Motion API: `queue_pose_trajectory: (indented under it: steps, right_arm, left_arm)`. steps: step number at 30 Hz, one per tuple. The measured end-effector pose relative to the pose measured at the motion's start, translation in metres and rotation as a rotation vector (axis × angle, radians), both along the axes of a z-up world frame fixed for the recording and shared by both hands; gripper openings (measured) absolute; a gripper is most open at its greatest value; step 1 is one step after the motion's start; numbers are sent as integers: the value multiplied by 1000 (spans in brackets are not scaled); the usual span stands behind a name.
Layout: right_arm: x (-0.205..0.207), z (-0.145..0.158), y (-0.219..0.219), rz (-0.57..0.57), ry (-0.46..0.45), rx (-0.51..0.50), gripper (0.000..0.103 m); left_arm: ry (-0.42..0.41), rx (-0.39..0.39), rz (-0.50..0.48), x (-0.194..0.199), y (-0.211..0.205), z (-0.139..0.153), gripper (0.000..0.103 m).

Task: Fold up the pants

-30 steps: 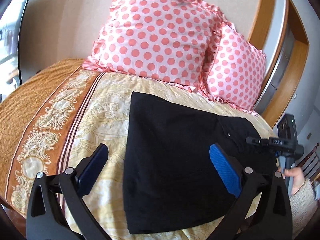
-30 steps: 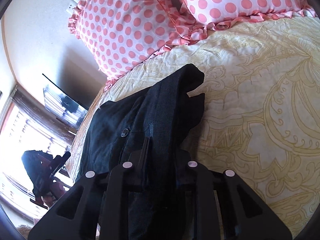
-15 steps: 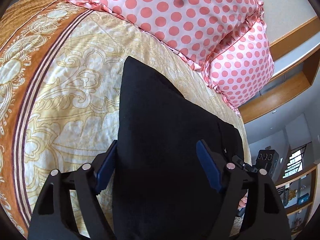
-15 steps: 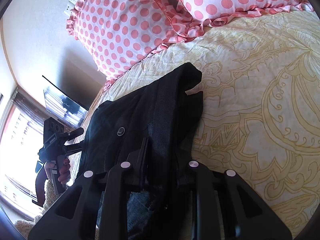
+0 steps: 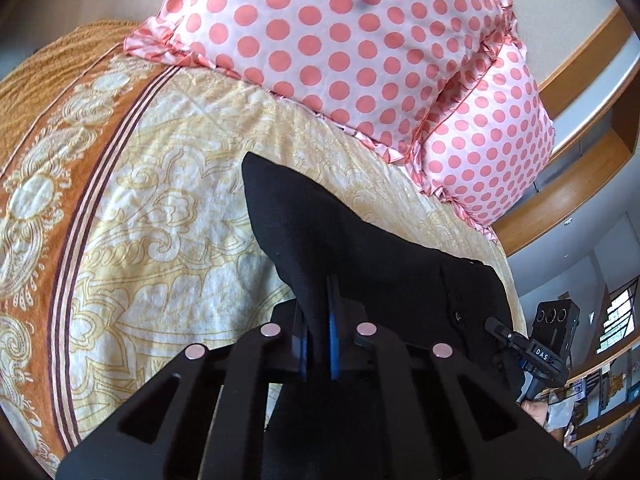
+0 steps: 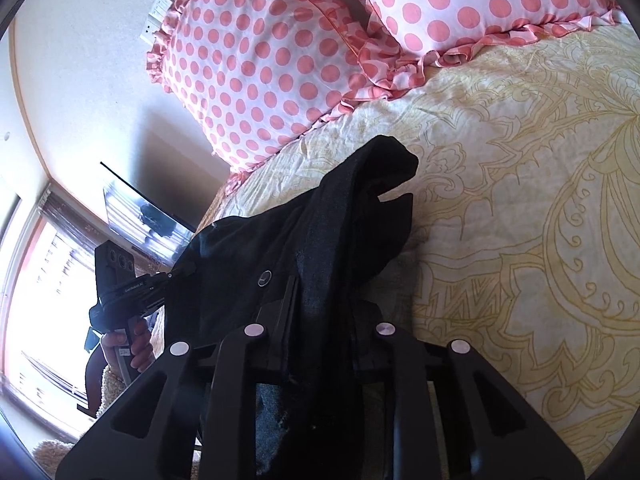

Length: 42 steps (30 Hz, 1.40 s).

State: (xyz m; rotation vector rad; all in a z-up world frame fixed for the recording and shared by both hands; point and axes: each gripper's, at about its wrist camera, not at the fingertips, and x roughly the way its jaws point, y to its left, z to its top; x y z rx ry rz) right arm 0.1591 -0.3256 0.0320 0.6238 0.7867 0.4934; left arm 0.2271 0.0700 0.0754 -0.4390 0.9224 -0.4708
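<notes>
Black pants (image 5: 360, 248) lie folded on the yellow patterned bedspread (image 5: 160, 216). My left gripper (image 5: 318, 320) is shut on the near edge of the pants, its blue pads pinching a ridge of cloth. In the right wrist view the pants (image 6: 340, 232) bunch up with a button showing, and my right gripper (image 6: 320, 312) is shut on a thick fold at the waist end. The other gripper (image 6: 120, 276) shows at the left of that view, held by a hand (image 6: 132, 348).
Two pink polka-dot pillows (image 5: 340, 40) lean at the head of the bed. An orange border (image 5: 48, 128) runs along the bedspread's left side. A wooden frame (image 5: 580, 92) and shelves stand at the right. A window (image 6: 36, 300) glows at the left.
My left gripper moved in over the pants' near edge and its jaws went from wide open to shut on the cloth. The right gripper kept its hold and barely moved.
</notes>
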Motion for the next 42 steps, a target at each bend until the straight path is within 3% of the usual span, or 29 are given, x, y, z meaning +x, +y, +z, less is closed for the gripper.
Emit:
queue_pose_trajectory:
  steps: [5,11,14,18,22,25,27,29,33,37,40,42]
  right_arm:
    - [13,11,0,-2,-22,-3,19]
    - [52,27,-10,-44,-63,6,18]
    - [77,22,-15,-84,-41,-38,17]
    - [96,-2,-16,-127,60,-122,17]
    - [95,-2,-14,-133,55,-157,18]
    - [91,4,-6,-139,46,-247,24]
    - [86,8,-7,-157,63,-280,48]
    - [75,15,-9,-207,48,-353,61]
    - [39,42,-2,-281,-86,-485,61]
    - [17,53,39,-115,-172,-503,61]
    - [18,36,69,-20,-111,-579,61]
    - [26,17,73,-18,-38,-625,62]
  left_arm:
    - [-73,2,-16,7,-10,25,5]
    - [-121,15,26,42,-21,34,4]
    - [-115,67,69,69,-23,24,4]
    - [0,93,116,96,-16,-11,5]
    - [-1,120,124,96,-17,-24,9]
    - [-1,155,141,91,-18,-24,26]
    - [-14,165,159,83,-11,-17,54]
    - [-66,202,200,67,-3,-4,64]
    - [-229,285,184,15,-9,25,81]
    - [-278,235,19,-36,-46,25,87]
    - [-251,267,-92,-47,-80,7,88]
    - [-173,350,-97,-37,-92,-15,88]
